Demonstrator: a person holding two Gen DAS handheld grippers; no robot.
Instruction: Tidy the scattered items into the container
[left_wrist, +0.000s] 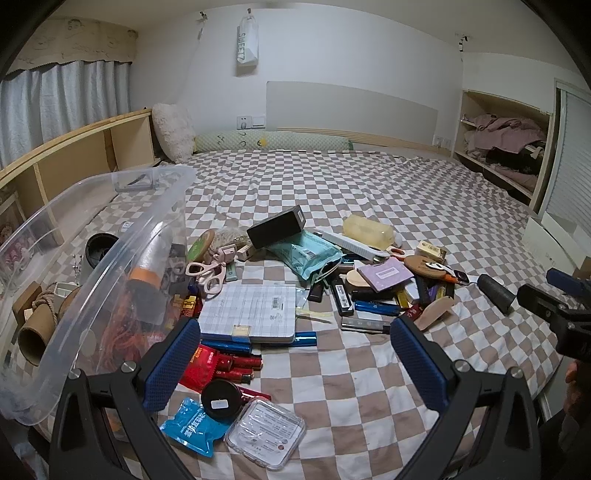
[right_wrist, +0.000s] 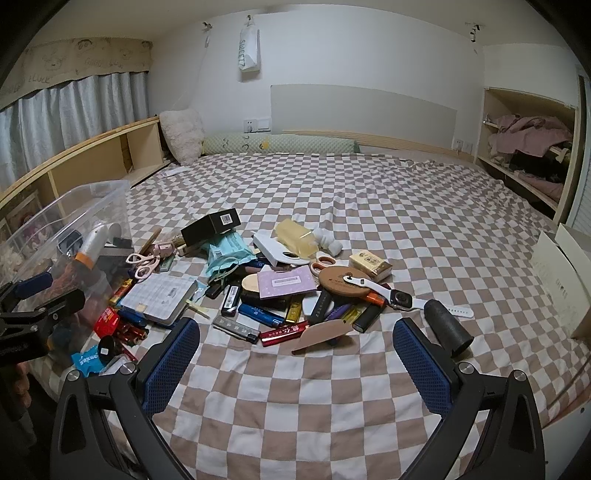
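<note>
left jaws (left_wrist: 295, 363) and right jaws (right_wrist: 295, 365) spread, scattered items (right_wrist: 280, 288) just ahead.

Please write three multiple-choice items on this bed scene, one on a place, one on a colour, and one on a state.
1. Where does the clear plastic container stand relative to the pile?
A. On its left
B. On its right
C. Behind it, at the headboard

2. What colour are the handles of the scissors near the container?
A. Green
B. Pink
C. Black

3. How is the right gripper?
A. Shut on the black cylinder
B. Shut on nothing
C. Open and holding nothing

Key: 1 A, the container sits at the left edge in both views. 2 B, the handles are pale pink. 3 C, its fingers stand wide apart over bare checked bedsheet, with the black cylinder lying beside them.
</note>
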